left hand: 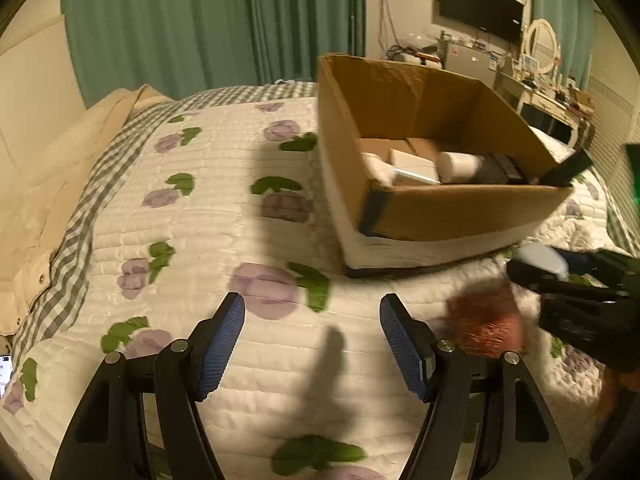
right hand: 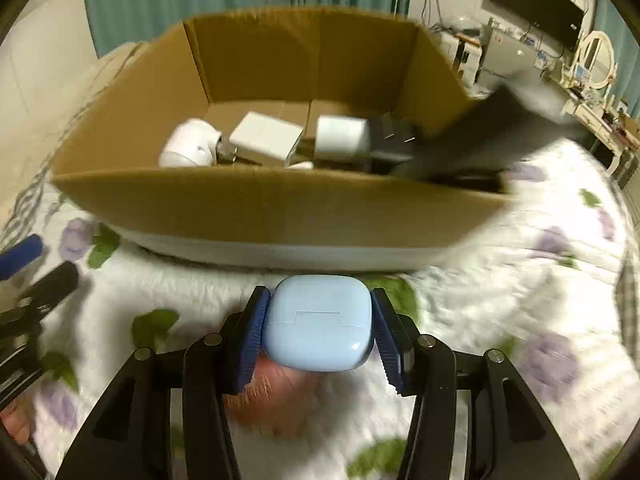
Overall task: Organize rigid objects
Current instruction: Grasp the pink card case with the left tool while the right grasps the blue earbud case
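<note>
- Your right tongs [right hand: 318,334] are closed on the pale blue earbud case [right hand: 318,322], one blue pad on each flat side; the case sits level, above the bed quilt [right hand: 500,280] and just short of the near wall of the cardboard box [right hand: 256,208].
- Lift before you go forward: that near wall stands higher than the case, so clear its rim first, I judge.
- Aim for bare floor inside. A white cylinder [right hand: 190,148], a white box [right hand: 266,140], a pale block [right hand: 340,140] and a black adapter [right hand: 392,142] already lie along the box's far half; the near strip behind the wall is hidden from you.
- Lower the case until it rests, then open; its smooth rounded shell will likely skid if dropped.
- Your left tongs [left hand: 312,340] are wide open and hold nothing, over the quilt to the left of the box. Keep them out of the right arm's path.
- A blurred reddish thing [left hand: 486,320] lies on the bed near the right tongs; what it is I cannot tell.
</note>
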`<control>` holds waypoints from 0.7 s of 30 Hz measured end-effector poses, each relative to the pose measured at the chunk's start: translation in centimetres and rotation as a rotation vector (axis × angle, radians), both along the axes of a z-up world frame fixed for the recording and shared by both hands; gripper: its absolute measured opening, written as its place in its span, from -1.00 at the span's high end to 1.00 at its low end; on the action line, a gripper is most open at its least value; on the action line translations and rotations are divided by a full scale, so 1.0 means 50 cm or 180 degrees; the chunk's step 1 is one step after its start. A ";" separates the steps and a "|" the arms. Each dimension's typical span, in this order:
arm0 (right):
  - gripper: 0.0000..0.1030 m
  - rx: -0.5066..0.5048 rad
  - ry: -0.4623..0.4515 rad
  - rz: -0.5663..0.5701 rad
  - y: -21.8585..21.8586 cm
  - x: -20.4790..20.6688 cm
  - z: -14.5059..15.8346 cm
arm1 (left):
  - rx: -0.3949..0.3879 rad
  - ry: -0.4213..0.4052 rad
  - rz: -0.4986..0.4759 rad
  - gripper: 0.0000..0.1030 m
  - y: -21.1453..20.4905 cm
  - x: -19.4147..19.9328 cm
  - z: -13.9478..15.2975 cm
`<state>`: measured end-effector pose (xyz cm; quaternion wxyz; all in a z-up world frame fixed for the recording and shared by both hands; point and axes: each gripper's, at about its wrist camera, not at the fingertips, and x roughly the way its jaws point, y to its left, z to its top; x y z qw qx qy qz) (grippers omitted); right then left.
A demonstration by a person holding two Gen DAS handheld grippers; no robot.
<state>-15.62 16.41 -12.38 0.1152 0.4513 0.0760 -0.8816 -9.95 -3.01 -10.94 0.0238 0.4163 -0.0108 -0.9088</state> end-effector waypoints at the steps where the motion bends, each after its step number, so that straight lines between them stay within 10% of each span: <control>1: 0.02 0.0041 0.0047 -0.0011 0.012 0.015 0.015 | 0.0007 -0.0010 -0.0032 -0.41 0.010 0.002 0.001; 21: 0.02 -0.0053 0.0297 -0.0304 0.127 0.093 0.079 | 0.0540 -0.0731 -0.0512 -0.53 0.200 -0.059 -0.111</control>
